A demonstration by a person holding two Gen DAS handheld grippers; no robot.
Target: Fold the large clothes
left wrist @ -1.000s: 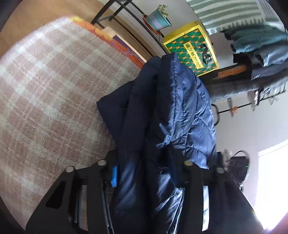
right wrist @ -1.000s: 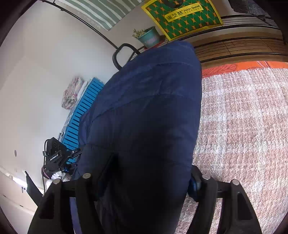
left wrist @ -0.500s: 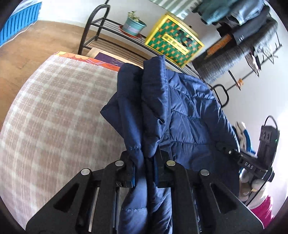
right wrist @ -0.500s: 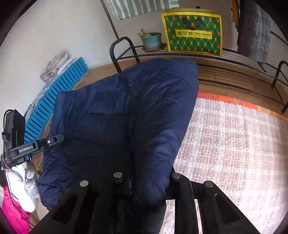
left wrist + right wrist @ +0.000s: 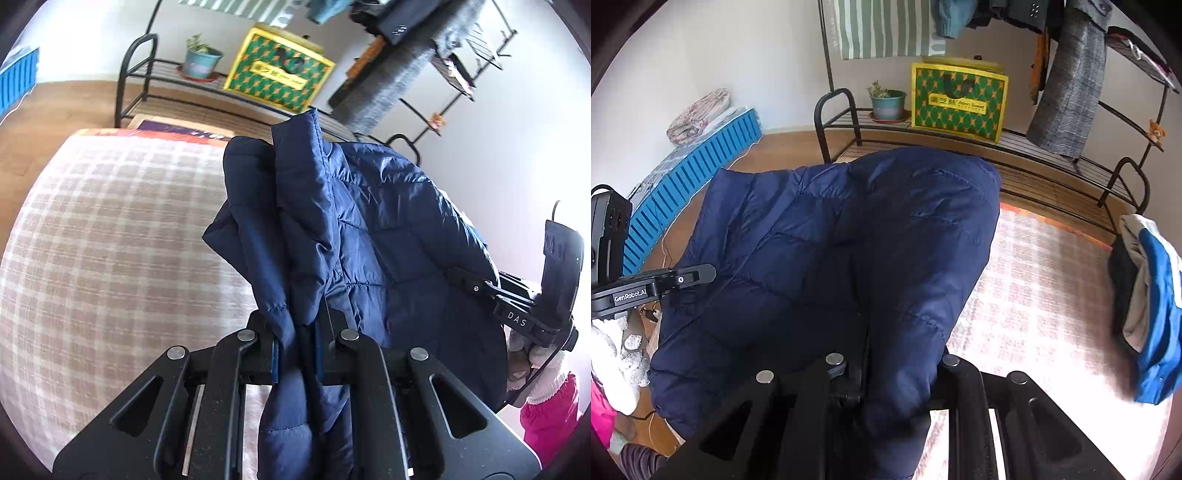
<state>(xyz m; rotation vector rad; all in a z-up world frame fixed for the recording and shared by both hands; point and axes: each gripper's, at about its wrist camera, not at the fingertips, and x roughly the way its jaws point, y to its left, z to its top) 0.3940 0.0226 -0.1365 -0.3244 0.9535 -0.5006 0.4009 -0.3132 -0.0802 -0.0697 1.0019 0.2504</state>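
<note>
The left gripper (image 5: 298, 354) is pinching a bunched fold of the navy puffer jacket (image 5: 354, 229) low in the centre of the left wrist frame, its jaws pressed close on the fabric with the blue pads (image 5: 275, 360) just showing on either side. The right gripper (image 5: 897, 373) is clamping another thick fold of the same jacket (image 5: 827, 258) at the bottom centre of the right wrist frame, though the padding is covering its fingertips, so the contact itself is hard to make out.

The jacket is hanging between the two tools, filling the middle of both frames and blocking the ground directly ahead. To the left of it in the left wrist frame the pink checked blanket (image 5: 110, 240) is lying bare out to its rounded edge, where an orange border (image 5: 99, 132) is meeting the wood floor (image 5: 44, 122). In the right wrist frame the blanket (image 5: 1041, 295) is running open at centre right up to a blue and white garment pile (image 5: 1152, 310), which the frame edge is cutting off.

Along the top of both frames a black metal rack (image 5: 1052, 147) is carrying a yellow and green box (image 5: 958, 101) and a potted plant (image 5: 886, 103). At the far right of the left wrist frame the other tool (image 5: 532, 314) and a gloved hand (image 5: 539, 365) are partly hiding behind the jacket.
</note>
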